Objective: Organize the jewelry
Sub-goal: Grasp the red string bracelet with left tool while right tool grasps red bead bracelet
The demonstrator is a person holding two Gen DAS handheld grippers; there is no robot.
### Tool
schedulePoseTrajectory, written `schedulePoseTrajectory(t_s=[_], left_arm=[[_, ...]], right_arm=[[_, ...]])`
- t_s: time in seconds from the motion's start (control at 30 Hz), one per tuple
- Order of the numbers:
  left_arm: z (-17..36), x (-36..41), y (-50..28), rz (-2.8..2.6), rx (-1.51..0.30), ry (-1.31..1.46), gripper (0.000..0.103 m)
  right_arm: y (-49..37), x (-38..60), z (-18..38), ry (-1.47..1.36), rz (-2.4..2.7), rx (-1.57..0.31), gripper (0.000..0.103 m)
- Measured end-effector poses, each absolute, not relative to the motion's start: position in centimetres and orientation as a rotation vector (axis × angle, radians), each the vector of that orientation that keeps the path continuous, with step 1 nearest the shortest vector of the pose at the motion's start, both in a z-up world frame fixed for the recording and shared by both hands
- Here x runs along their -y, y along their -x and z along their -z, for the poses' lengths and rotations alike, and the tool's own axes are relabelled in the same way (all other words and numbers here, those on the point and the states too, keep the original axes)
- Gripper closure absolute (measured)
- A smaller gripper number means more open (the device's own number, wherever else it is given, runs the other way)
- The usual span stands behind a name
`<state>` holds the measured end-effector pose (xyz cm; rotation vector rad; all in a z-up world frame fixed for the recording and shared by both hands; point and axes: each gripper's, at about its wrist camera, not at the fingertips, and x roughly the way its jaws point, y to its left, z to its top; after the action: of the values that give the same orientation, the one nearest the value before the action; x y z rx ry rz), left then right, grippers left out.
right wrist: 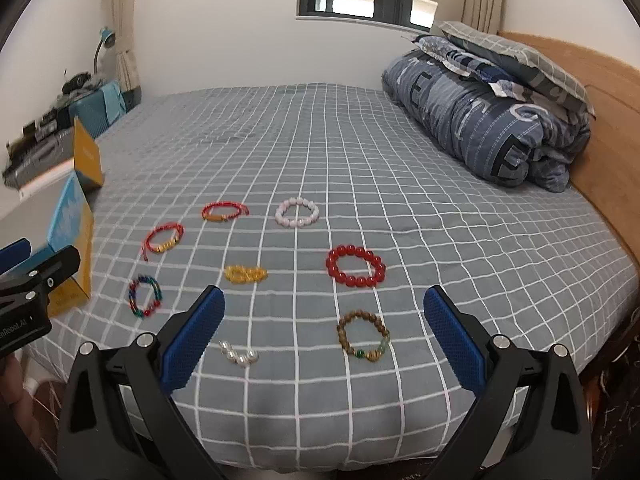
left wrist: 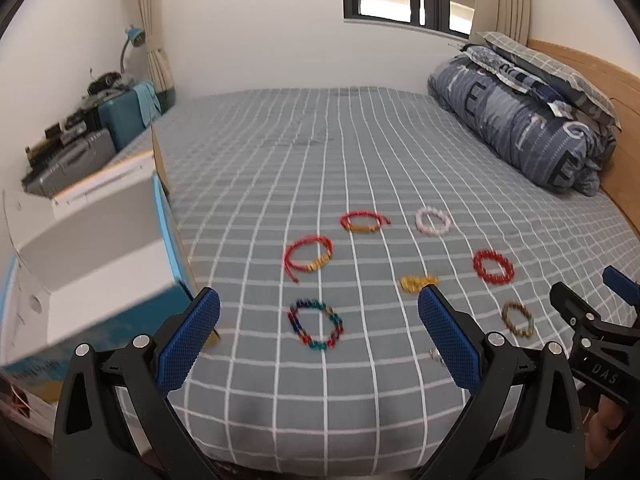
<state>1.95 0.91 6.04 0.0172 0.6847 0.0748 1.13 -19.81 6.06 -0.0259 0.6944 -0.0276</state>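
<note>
While both grippers gape (nothing held), bracelets [right wrist: 355,266] dot the bed [right wrist: 460,240].

Legible text. The folded duvet [right wrist: 484,120] at the head of the bed carries large printed capitals; a dark "E" reads clearly on its near end and a paler "E" farther back, the remaining letters lost in the folds. In the left wrist view, the right gripper [left wrist: 600,304] body bears the letters "DAS". Print on the blue-and-yellow box [right wrist: 74,248] is too blurred to read.
</note>
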Motion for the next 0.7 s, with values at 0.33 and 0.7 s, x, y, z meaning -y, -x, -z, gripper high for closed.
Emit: schedulePoseTrajectory(t_s=[0.33,0.7], left_arm=[[-7.8,-1.2,-7.9,-0.051,-0.693,0.0,0.006],[-3.1,-3.1,-18.3,-0.073,-0.857,0.016,0.006]], right_arm=[[-8.4,20.8,-7.9,0.036,0.064,-0.737,0.007],[-18.0,22.1,-0.3,0.034,0.053,-0.927,0.007]])
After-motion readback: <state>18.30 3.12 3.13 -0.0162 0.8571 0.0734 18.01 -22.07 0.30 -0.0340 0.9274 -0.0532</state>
